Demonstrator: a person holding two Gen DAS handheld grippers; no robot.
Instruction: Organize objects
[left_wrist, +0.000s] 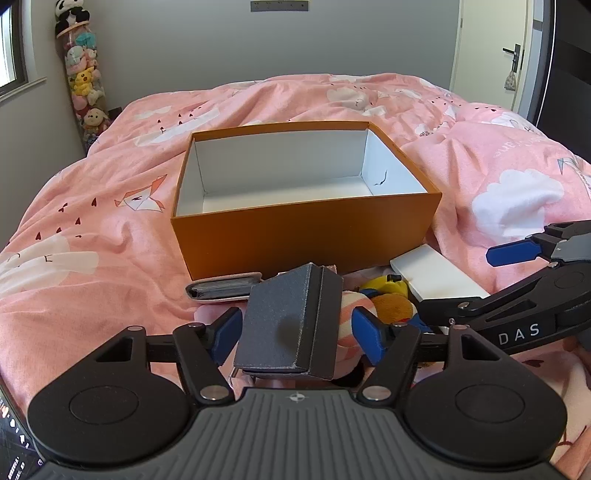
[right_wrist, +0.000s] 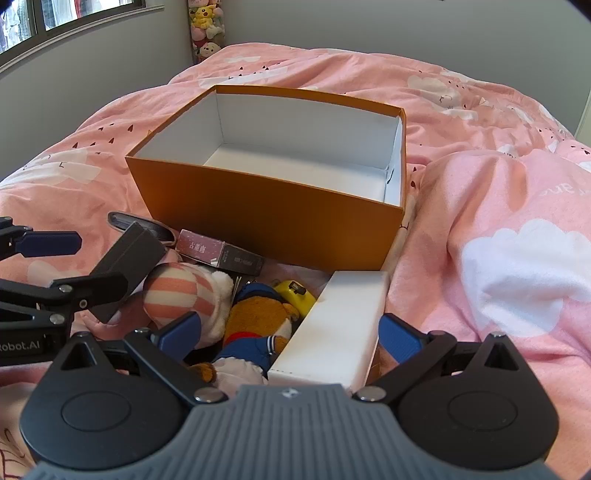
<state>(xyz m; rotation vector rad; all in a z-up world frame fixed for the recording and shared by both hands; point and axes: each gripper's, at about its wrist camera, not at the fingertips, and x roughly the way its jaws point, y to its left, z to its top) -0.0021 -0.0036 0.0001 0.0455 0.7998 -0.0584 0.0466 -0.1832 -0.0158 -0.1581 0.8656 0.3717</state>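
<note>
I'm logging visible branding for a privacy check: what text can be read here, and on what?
"DAS": right gripper, on its body.
"obot.AI", start cut off: left gripper, on its body.
Three Chinese characters on the small pink box: too blurred to read.
Duvet lettering: folded, unreadable.

Left wrist cam: low over bed (left_wrist: 110, 236), faces fwd along own fingers to box (left_wrist: 306, 236) at frame centre, wall behind. Close on clutter at lower centre. Right gripper (left_wrist: 517, 254) enters at right edge.

Right wrist cam: same height, set further right, box (right_wrist: 273, 218) upper centre. Left gripper (right_wrist: 48, 243) at left edge.

Shared: box, clutter, bed.
</note>
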